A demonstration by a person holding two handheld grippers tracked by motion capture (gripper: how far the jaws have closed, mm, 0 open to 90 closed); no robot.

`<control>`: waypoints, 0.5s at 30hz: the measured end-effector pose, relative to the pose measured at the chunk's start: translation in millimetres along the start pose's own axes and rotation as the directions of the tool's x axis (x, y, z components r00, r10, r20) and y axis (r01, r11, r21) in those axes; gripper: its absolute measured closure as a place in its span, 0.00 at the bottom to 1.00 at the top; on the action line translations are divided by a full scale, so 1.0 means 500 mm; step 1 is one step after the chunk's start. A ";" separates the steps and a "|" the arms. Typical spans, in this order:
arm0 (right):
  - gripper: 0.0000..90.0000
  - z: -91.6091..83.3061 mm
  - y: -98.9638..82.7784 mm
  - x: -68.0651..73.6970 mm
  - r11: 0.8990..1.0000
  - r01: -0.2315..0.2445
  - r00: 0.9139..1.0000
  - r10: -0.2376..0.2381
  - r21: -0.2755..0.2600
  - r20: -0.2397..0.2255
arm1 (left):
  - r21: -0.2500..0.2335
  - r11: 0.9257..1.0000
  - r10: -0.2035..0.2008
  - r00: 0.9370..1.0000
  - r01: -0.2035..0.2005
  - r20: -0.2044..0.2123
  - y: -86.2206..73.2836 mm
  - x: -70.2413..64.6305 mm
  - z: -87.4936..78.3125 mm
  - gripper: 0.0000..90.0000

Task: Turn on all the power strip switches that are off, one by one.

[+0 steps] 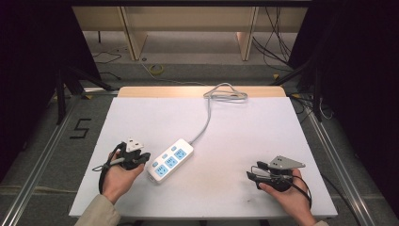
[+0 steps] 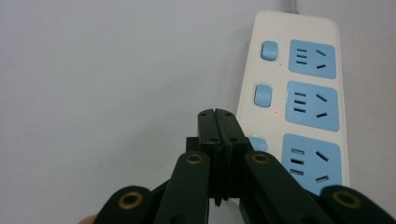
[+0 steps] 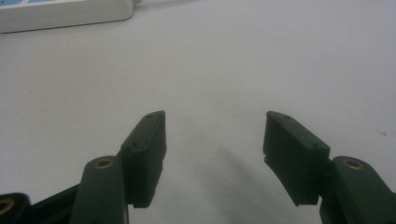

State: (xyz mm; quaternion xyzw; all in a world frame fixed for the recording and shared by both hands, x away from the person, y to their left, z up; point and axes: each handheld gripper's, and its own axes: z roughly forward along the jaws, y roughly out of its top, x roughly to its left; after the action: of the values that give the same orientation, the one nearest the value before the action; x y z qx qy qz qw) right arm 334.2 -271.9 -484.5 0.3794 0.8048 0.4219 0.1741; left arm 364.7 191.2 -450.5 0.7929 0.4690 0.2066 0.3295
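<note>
Switches are waiting: I am holding the left claw (image 2: 218, 114) pinched empty beside the power strip (image 1: 170, 160) to press; right claw (image 3: 212, 128) is idling wide.

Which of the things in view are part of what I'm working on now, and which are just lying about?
In the job:
- white power strip with blue sockets and switches
- its grey cable, coiled at the far edge
- left gripper, shut, beside the switches
- right gripper, open, apart

Lying about:
- yellow cable coil on the floor
- black cables on the floor

Power strip (image 2: 299, 93): lowest switch half hidden behind left gripper (image 2: 217, 114); bottom socket partly hidden behind it. Right gripper view: strip (image 3: 60, 11) cut by top edge.
</note>
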 end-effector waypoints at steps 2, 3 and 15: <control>0.45 0.000 0.000 0.000 1.000 0.000 1.000 0.000 0.001 0.000 | 0.002 1.000 0.005 1.000 -0.005 0.006 0.005 -0.002 0.004 1.00; 0.45 0.000 0.000 0.000 1.000 0.000 1.000 0.000 0.001 0.000 | 0.004 1.000 0.006 1.000 -0.006 0.009 0.008 -0.003 0.006 1.00; 0.44 0.001 0.000 -0.001 1.000 -0.001 1.000 0.001 -0.001 0.000 | 0.009 0.999 0.033 0.999 -0.034 0.032 0.039 -0.016 0.031 1.00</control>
State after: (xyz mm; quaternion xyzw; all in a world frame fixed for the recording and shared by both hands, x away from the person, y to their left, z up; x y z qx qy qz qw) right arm 334.5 -272.0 -484.9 0.3799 0.8045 0.4222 0.1740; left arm 382.4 172.5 -447.5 0.8055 0.4514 0.1971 0.3295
